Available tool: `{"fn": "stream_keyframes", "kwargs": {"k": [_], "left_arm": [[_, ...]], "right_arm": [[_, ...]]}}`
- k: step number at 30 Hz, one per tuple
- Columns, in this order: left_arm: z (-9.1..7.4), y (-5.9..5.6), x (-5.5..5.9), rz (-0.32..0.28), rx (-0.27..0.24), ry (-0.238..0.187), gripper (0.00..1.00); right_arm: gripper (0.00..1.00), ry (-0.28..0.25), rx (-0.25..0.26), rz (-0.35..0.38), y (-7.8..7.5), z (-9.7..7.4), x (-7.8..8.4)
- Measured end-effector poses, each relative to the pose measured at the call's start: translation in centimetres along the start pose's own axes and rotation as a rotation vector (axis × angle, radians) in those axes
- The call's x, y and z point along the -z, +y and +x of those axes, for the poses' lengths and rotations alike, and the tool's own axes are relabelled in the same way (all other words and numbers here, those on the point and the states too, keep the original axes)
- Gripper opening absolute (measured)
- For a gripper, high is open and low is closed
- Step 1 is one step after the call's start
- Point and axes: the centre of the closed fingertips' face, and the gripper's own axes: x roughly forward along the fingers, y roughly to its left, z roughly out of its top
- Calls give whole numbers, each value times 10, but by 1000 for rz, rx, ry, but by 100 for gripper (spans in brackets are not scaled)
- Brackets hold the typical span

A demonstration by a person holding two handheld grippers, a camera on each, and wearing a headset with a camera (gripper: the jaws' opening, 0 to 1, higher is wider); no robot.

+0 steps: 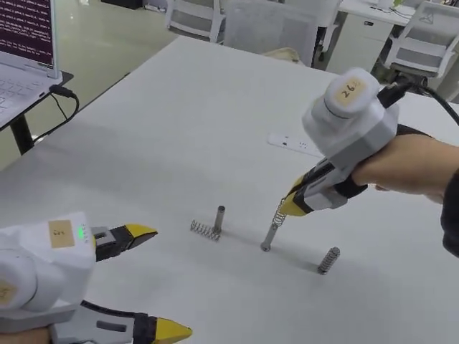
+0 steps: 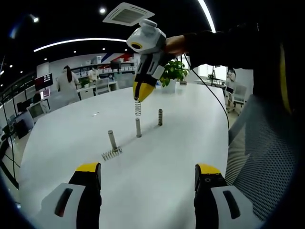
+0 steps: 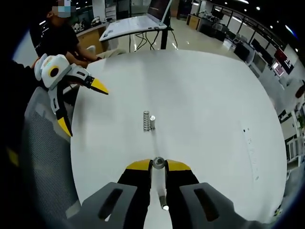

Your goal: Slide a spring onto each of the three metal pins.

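Note:
My right gripper (image 1: 292, 208) is shut on a spring (image 1: 279, 213) and holds it over the middle metal pin (image 1: 268, 235); the spring's lower end meets the pin's top (image 2: 138, 128). In the right gripper view the spring (image 3: 158, 163) sits between the closed yellow tips. To the left stands a bare pin (image 1: 219, 217), and a loose spring (image 1: 204, 229) lies on the table against its foot. To the right, a third pin (image 1: 328, 260) wears a spring. My left gripper (image 1: 156, 282) waits open and empty at the near left.
The pins stand on a white table (image 1: 179, 129). A white power strip (image 1: 290, 143) lies behind the pins. A laptop (image 1: 25, 50) sits on a side stand at the far left, with chairs (image 1: 269, 25) beyond the table's far edge.

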Motion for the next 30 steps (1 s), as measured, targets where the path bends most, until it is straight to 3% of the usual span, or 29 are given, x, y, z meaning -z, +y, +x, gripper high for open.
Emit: {"fn": "stream_keyframes", "kwargs": {"k": [30], "left_arm": [[0, 0, 2, -11, 10, -1, 74]], "right_arm": [[8, 27, -11, 22, -3, 24, 11]]}}
